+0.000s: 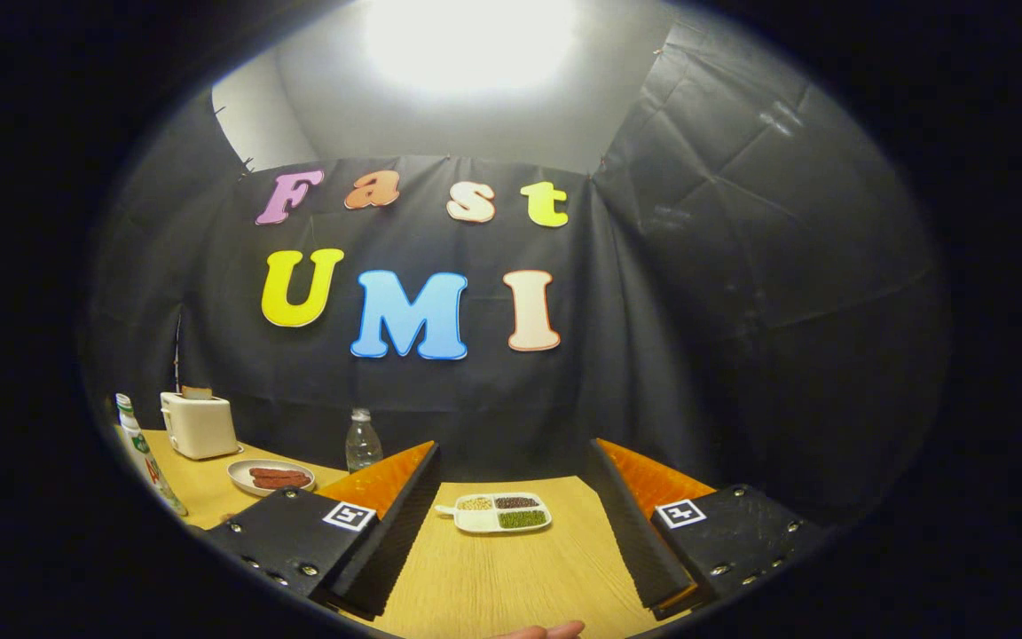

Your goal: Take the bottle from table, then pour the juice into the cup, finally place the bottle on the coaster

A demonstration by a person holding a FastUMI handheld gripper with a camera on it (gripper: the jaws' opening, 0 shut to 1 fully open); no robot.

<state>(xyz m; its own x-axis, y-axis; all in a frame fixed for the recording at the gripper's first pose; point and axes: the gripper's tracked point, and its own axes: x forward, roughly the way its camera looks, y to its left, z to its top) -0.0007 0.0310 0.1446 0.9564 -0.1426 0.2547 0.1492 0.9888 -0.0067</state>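
Observation:
My gripper is open wide, held above a wooden table, with nothing between its fingers. A clear plastic bottle with a pale cap stands upright at the table's back edge, just beyond the left fingertip. A second, taller bottle with a green cap and a white and green label stands far off to the left of the left finger, leaning in the fisheye. I cannot tell which bottle holds juice.
A white divided dish of beans and grains lies ahead between the fingers. Left of the left finger are a plate of sausages and a cream toaster with bread. A person's fingertip shows at the near edge.

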